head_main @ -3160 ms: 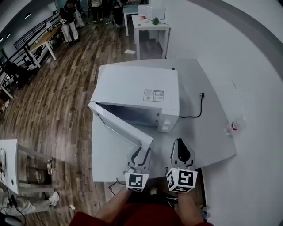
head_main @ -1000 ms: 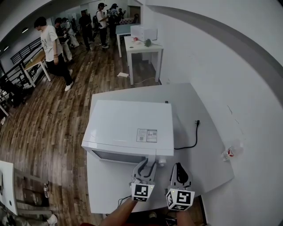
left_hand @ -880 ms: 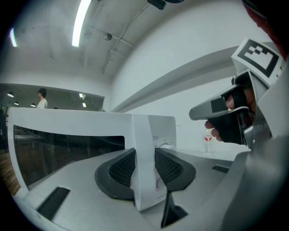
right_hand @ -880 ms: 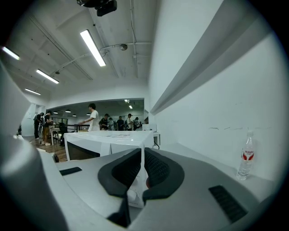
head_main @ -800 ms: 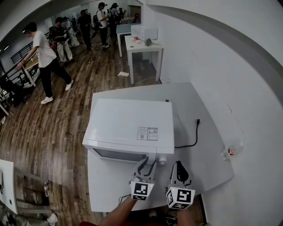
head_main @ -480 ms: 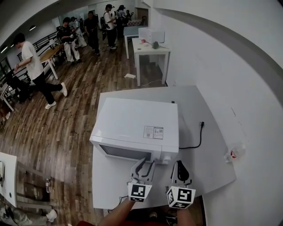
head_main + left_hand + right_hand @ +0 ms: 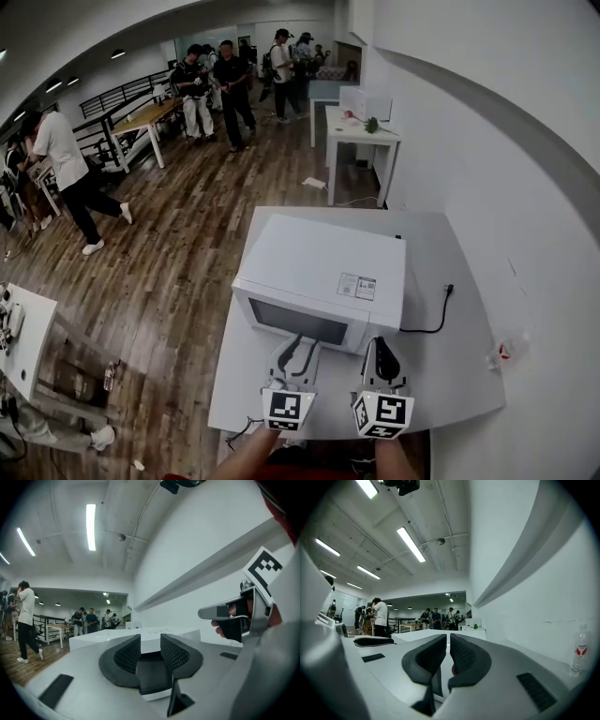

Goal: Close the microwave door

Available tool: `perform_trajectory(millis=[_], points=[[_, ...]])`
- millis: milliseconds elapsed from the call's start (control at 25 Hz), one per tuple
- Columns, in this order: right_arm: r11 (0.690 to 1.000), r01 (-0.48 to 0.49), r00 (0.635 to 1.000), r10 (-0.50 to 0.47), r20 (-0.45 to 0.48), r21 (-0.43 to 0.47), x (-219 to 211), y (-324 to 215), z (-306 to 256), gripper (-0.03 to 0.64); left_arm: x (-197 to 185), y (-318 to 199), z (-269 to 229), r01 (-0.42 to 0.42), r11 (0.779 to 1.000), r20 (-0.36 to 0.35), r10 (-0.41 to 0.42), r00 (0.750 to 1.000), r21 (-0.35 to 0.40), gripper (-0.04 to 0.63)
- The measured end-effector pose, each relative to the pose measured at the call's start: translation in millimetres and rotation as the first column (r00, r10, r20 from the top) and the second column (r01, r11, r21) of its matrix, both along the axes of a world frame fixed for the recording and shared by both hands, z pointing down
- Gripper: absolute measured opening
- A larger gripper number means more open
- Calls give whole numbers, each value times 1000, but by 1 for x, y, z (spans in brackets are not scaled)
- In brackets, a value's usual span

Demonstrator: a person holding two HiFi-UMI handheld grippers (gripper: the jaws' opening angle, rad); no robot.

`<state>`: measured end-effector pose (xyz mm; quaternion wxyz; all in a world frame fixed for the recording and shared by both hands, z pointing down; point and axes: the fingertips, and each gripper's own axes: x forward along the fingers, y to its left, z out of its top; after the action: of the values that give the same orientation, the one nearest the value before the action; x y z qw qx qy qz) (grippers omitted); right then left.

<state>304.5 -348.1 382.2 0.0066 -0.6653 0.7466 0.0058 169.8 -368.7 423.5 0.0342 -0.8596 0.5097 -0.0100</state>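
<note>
White microwave door (image 7: 298, 322) closed; left gripper (image 7: 300, 343) open, right gripper (image 7: 378, 342) seemingly shut

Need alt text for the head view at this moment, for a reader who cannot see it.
A white microwave sits on a gray table with its door shut. Just in front of it are two handheld grippers, the left gripper open and empty, the right gripper shut. People stand on the wood floor beyond.
</note>
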Motion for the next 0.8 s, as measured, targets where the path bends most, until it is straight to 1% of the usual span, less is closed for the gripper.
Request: perform_trajectory(millis=[200,360,520,680,800], points=[[998,60,998,-60,1,10,-23,5,-9,43,-24,15,-13,57,998,2,-57,998,-16,147],[995,94,996,-94,1,18,-36,10,-14,44,-41,25,-27,97,995,-7,-97,995,-11,144],[992,123,992,-123,1,34,-46,12,-20,44,-50,29,-42,125,992,-26,-125,992,10,112],[989,143,990,-143,0,38,-53,13,-20,43,-51,32,-49,130,991,-8,-130,992,30,84],[988,148,989,-148,2,42,-56,15,-21,43,-54,33,-52,137,990,-7,-137,991,37,49]])
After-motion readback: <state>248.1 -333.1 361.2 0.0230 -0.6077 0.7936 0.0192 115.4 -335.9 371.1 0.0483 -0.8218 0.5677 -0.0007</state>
